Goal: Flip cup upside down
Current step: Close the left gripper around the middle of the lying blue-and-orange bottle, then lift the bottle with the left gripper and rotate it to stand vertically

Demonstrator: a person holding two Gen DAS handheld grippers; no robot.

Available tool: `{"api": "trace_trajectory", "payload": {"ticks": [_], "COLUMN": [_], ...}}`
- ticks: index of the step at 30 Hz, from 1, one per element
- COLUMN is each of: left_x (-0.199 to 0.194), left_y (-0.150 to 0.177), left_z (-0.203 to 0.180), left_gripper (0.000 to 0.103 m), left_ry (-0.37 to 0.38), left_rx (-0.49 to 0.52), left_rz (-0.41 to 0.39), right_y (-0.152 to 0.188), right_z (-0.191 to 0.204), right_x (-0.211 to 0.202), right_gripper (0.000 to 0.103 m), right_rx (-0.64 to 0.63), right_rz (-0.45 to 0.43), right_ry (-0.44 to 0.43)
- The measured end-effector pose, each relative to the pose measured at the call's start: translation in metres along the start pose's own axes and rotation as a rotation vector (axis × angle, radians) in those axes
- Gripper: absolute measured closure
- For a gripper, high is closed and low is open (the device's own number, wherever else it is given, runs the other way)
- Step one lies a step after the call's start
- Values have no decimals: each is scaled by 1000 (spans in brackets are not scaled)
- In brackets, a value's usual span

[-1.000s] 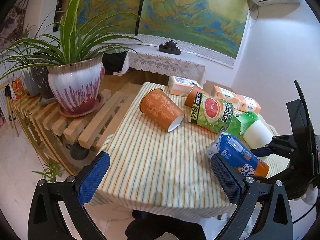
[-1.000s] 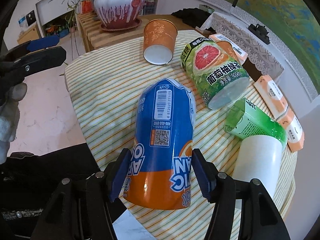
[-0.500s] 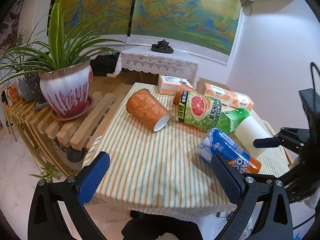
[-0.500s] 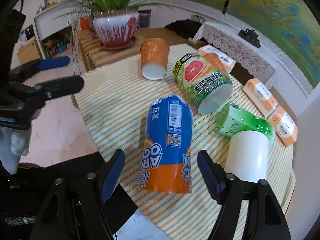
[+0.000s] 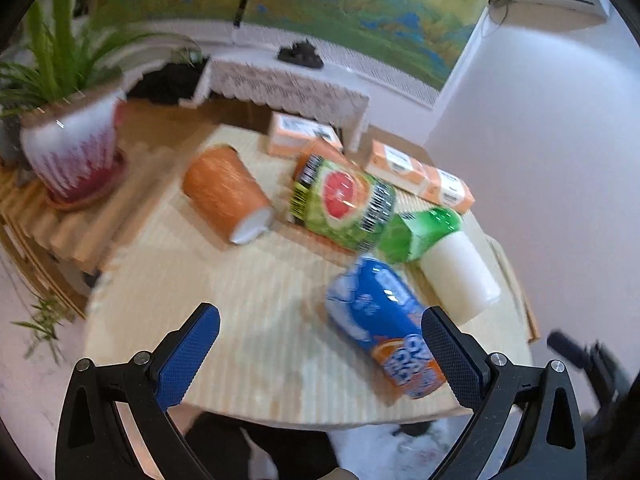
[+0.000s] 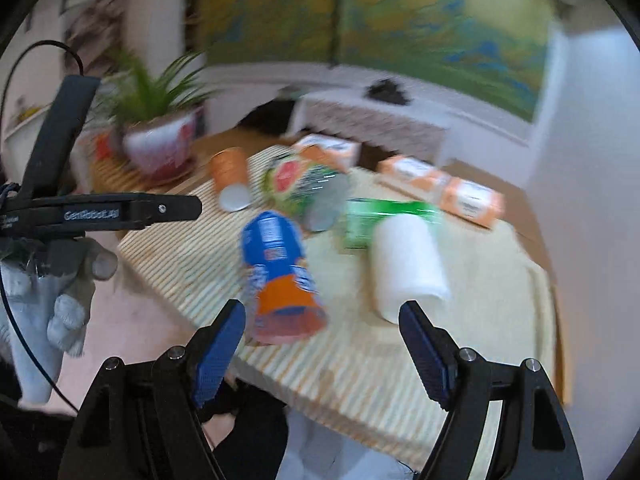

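Both of my wrist views were smeared by motion blur, so the print on the labels could not be read. From the left: a potted plant point(image 5: 72, 152) stood on a slatted bench point(image 5: 60, 224), cut off by the frame edge. On the striped table point(image 5: 248, 320) five cups lay on their sides: the orange cup point(image 5: 224, 196), the grapefruit-print cup point(image 5: 344, 204), the green cup point(image 5: 420, 232), the white cup point(image 5: 456, 280) and, nearest me, the blue-and-orange cup point(image 5: 384, 324). Three orange-and-white boxes point(image 5: 416, 172) sat along the far edge, one partly hidden behind the cups. My left gripper point(image 5: 320, 352) was spread wide and empty; my right gripper point(image 6: 320, 340) likewise gaped wide, holding nothing, short of the blue-and-orange cup.
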State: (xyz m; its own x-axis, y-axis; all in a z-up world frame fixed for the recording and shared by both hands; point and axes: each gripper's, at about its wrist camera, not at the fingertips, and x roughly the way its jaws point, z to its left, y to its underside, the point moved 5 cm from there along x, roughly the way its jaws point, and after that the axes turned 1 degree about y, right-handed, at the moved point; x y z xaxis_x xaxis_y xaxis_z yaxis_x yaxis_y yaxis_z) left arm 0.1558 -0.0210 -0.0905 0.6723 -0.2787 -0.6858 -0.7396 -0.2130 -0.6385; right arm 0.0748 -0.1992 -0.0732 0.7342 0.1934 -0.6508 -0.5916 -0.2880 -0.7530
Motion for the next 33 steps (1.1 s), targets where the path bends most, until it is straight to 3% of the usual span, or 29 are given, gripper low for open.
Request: {"api": "trace_trajectory", "payload": {"ticks": [3, 13, 21, 25, 33], "left_x": [21, 75, 91, 98, 97], "left_y": [-4, -3, -4, -3, -4], "left_z": [-9, -24, -30, -28, -28], "left_gripper": [1, 14, 19, 28, 29], "left_ry": [31, 57, 51, 43, 45], "left_rx": [-52, -205, -230, -239, -206], "left_rz": [69, 229, 249, 260, 235], "right_y": [12, 34, 43, 46, 44], "right_z": [-7, -28, -34, -34, -34], "right_x": [-12, -29, -34, -33, -36], "right_gripper": [27, 27, 27, 27, 27], "right_rx": [46, 179, 180, 191, 208], "right_rz": [-34, -56, -66, -65, -90], "right_ry": [71, 104, 119, 117, 169]}}
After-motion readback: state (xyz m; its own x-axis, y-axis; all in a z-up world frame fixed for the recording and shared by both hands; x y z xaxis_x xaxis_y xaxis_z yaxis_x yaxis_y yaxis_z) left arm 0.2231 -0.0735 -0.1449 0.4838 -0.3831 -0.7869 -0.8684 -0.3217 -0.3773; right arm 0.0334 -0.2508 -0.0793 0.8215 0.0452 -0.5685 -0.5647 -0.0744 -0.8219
